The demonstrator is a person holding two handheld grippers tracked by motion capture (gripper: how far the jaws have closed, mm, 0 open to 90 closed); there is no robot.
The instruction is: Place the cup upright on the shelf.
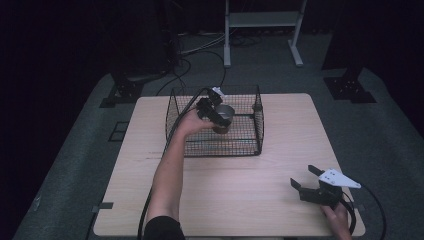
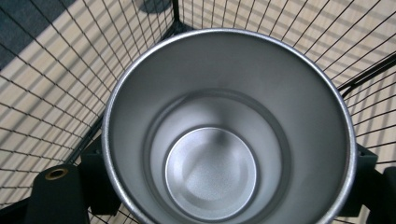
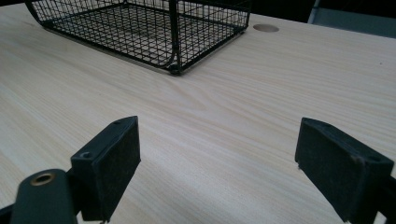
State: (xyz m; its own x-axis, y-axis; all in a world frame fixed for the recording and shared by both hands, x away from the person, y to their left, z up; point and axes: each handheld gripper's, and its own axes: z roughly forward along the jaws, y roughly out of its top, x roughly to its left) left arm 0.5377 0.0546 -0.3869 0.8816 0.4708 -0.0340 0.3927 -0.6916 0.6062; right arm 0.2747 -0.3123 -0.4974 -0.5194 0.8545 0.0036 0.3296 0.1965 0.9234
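The left tool (image 1: 216,114) is closed around a steel cup (image 1: 224,113), holding it inside the wire basket (image 1: 258,117). The cup seems rigid, light and slippery; gripping its wall is probably safest. The right tool (image 1: 306,178) stands wide open and empty, well apart from the basket.

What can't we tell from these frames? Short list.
- Whether the metal cup rests on the wire basket floor: high view, the left tool and hand cover its base; left gripper view cuts its lower rim off.
- Left tool pads' contact: left gripper view, the cup's wall hides them.
- Right tool body: right gripper view, cut off by the bottom edge.
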